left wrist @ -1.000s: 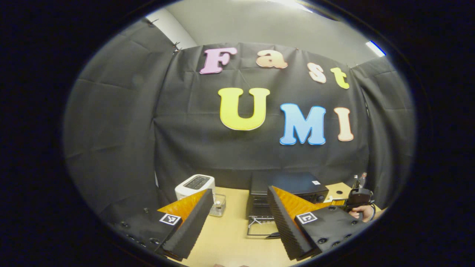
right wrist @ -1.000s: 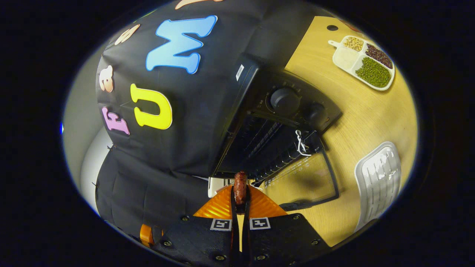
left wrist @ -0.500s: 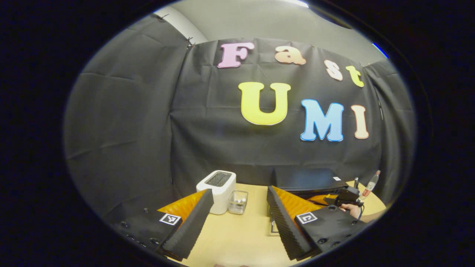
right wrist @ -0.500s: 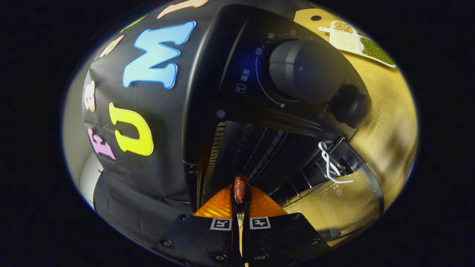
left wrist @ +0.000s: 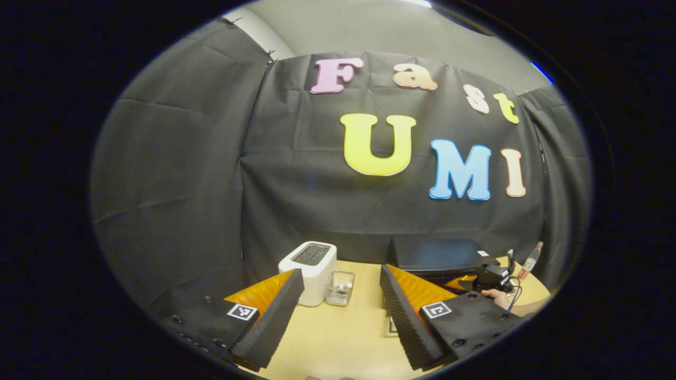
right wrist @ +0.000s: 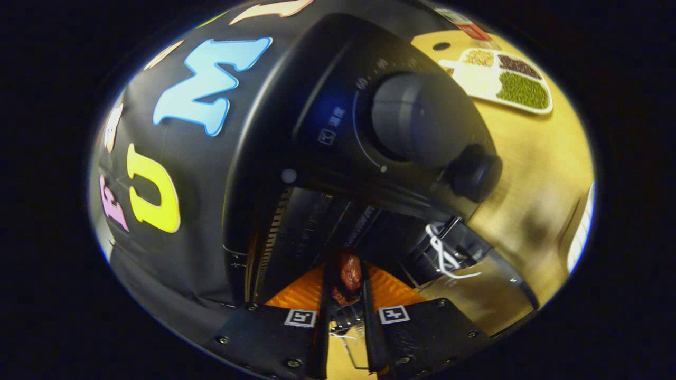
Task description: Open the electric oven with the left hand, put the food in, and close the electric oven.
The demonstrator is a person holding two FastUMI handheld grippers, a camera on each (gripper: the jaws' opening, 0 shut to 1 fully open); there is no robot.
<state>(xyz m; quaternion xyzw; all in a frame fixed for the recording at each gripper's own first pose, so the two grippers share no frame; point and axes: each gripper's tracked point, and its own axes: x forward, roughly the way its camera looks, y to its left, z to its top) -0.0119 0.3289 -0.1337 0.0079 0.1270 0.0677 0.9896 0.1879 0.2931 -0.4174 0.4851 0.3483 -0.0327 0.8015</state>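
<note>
The black electric oven (right wrist: 317, 116) looms close in the right gripper view, its glass door (right wrist: 475, 295) folded down. My right gripper (right wrist: 346, 264) reaches into the oven's mouth. A dark red sausage (right wrist: 347, 277) sits between its fingers, which stand slightly apart. In the left gripper view my left gripper (left wrist: 340, 270) hangs open and empty over the wooden table (left wrist: 338, 338), well back from the oven (left wrist: 438, 253). The other gripper (left wrist: 488, 275) and the hand (left wrist: 496, 298) holding it are at the oven's front.
A large knob (right wrist: 417, 124) and a smaller knob (right wrist: 472, 171) sit on the oven's panel. A divided tray of beans (right wrist: 507, 79) and a white tray (right wrist: 581, 237) lie on the table. A white toaster (left wrist: 309, 269), a small glass box (left wrist: 339, 287) and a bottle (left wrist: 531, 258) stand by the wall.
My right gripper has moved from in front of the oven into its opening, and its fingers have parted around the sausage. The left gripper has drawn back and swung left.
</note>
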